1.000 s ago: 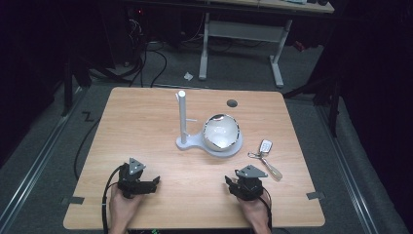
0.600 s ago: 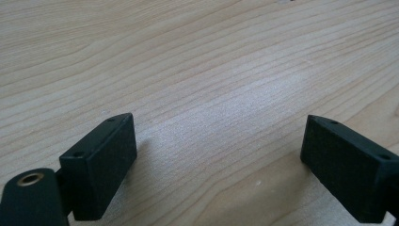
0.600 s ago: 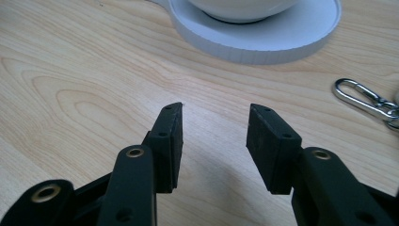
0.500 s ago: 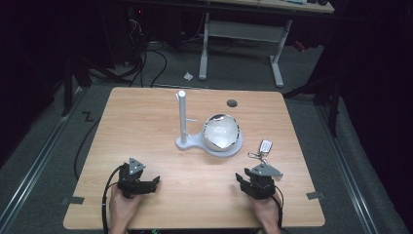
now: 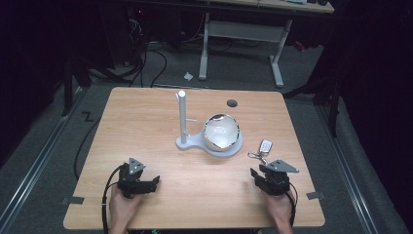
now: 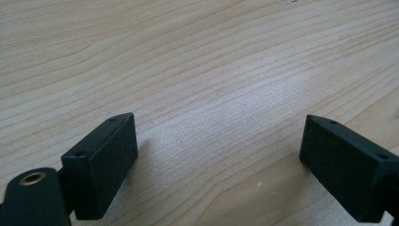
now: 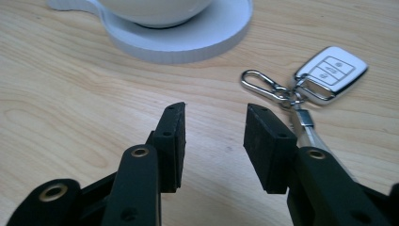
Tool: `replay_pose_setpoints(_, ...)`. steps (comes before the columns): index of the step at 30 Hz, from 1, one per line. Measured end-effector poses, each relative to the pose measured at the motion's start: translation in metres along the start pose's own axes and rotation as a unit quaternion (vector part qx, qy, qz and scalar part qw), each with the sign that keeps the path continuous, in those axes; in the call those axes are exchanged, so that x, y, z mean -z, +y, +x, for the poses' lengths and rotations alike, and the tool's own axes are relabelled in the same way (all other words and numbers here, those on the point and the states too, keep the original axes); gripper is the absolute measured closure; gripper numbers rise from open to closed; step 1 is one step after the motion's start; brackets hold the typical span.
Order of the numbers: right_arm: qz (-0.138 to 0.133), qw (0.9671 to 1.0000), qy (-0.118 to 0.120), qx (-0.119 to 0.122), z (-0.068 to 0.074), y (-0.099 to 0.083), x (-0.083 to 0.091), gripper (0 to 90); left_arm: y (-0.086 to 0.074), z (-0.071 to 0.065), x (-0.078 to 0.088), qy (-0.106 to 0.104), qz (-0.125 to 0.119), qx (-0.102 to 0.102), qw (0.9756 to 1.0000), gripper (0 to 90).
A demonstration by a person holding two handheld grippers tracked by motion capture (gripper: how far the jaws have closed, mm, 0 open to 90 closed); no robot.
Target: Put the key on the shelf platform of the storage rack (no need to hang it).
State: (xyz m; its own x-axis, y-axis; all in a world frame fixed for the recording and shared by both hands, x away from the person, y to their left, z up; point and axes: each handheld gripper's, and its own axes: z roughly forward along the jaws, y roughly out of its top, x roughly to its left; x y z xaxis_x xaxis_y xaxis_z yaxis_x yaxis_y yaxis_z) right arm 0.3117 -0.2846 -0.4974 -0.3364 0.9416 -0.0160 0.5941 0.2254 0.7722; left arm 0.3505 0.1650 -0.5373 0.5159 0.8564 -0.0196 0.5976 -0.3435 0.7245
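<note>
While the car key fob (image 7: 331,71) lies untouched on the bench (image 5: 146,122) just beside the white bowl stand (image 7: 188,40), right tool (image 7: 214,125) sits near it, jaws partly spread, empty; left tool (image 6: 216,155) spread wide over bare wood; pickup not yet begun.

Overhead light falls on the counter (image 5: 146,126) alone; the floor and background in the high view are near black. The high view is soft and low in detail. The bowl (image 5: 221,131) shows bright glare on its inner surface. In the gripper views the wood grain is sharp and evenly lit; the nearest black fingers (image 7: 171,141) blur slightly and cast faint shadows.
</note>
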Motion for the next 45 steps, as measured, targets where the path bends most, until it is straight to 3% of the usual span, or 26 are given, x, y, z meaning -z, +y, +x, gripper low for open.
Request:
replay_pose_setpoints(10,0.006,0.9991,-0.03,-0.029,-0.028,0.002,-0.006,61.1,0.0,0.0,0.0,0.001,-0.001,0.001,1.0,12.7)
replay_pose_setpoints(16,0.013,0.9988,-0.033,-0.034,-0.037,0.006,-0.015,61.8,0.0,0.0,0.0,0.002,-0.001,0.001,1.0,12.9)
replay_pose_setpoints(27,0.036,0.9978,-0.042,-0.037,-0.047,0.009,-0.038,61.7,0.0,0.0,0.0,0.002,0.0,0.001,1.0,13.1)
replay_pose_setpoints(39,0.052,0.997,-0.041,-0.039,-0.052,0.007,-0.052,61.9,0.0,0.0,0.0,0.002,-0.001,0.001,1.0,13.2)
replay_pose_setpoints(45,0.051,0.9974,-0.04,-0.031,-0.053,0.006,-0.052,67.0,0.0,0.0,0.0,0.003,-0.001,0.001,1.0,13.4)
